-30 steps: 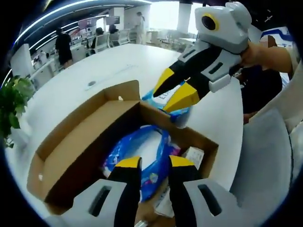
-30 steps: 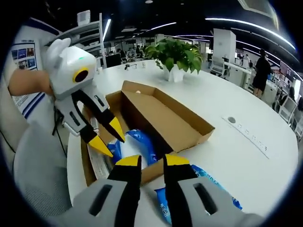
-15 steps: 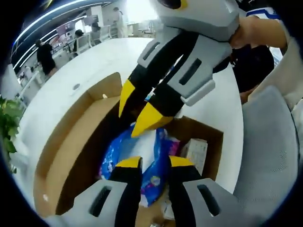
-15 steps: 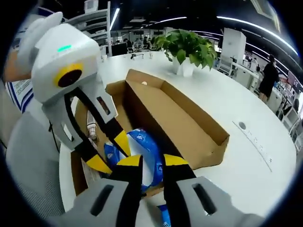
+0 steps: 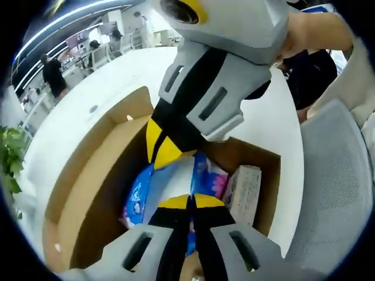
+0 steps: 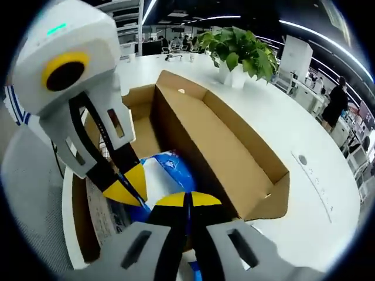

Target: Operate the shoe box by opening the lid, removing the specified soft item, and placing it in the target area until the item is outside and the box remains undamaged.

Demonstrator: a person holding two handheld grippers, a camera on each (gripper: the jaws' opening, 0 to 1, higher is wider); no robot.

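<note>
Extraction is the step in hand: with the brown cardboard shoe box (image 6: 234, 152) open on the white surface (image 6: 316, 123), we have both the left hand-held gripper (image 5: 188, 202) and right hand-held gripper (image 6: 187, 200) closed on the blue-and-white soft plastic packet (image 6: 167, 172) inside it, so next we should lift it straight up, clear of the walls.

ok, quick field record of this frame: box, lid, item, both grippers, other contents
box: cardboard shoe box on white table
lid: open, hinged back flat
item: blue and white soft pack, inside the box
left gripper: jaws shut on the pack
right gripper: jaws shut on the pack
other contents: small white carton beside the pack
background: potted plant
</note>
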